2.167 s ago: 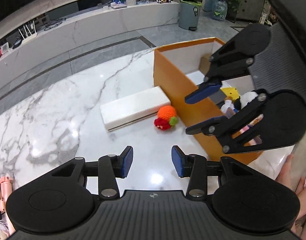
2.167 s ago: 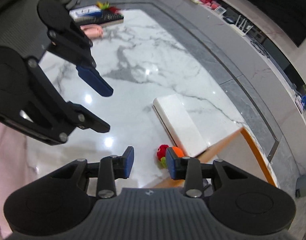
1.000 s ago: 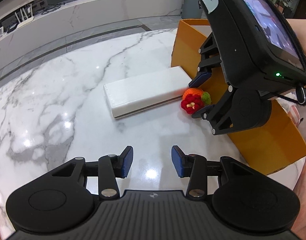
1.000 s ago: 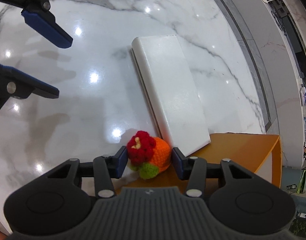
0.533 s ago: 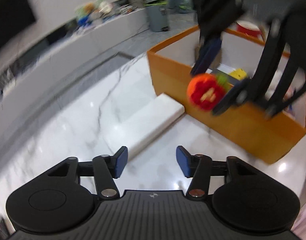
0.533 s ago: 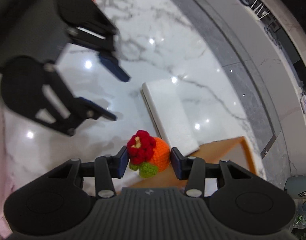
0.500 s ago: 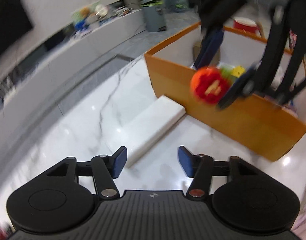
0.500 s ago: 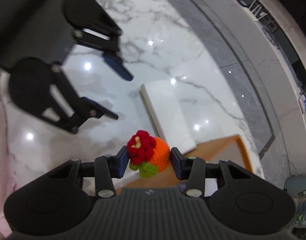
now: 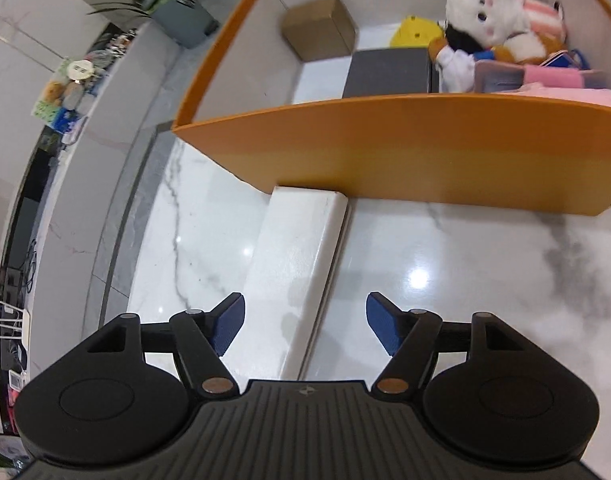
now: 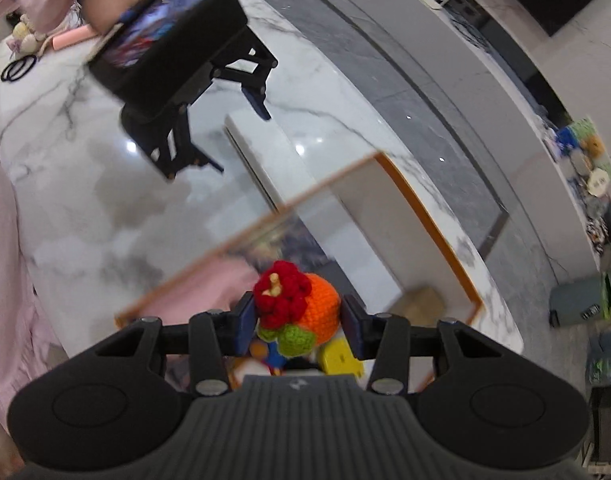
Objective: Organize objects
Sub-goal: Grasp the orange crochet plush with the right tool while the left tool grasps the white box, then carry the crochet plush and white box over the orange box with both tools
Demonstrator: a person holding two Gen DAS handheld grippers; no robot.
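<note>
across the white marble desk (image 9: 445, 264) sits my orange box (image 9: 405, 152), open at the top, its near wall touching the end of the long white box (image 9: 297, 268) that lies flat on the desk. inside the orange box i see a brown cardboard carton (image 9: 319, 28) in the far corner, a dark grey box (image 9: 387, 70) beside it, a black-and-white plush toy (image 9: 493, 28) leaning over a yellow toy (image 9: 415, 32), and pink things (image 9: 561, 80) along the right. my left gripper (image 9: 305, 328) hangs above the near end of the white box, its jaws opening, blue pads on either side of the box with nothing pressed between them. my right gripper (image 10: 301, 320) is up over the orange box (image 10: 429, 216), clamped on the crocheted orange toy (image 10: 305, 304) with its red flower and green leaf; both pads press its sides, and the toy hangs clear above the box's contents.
</note>
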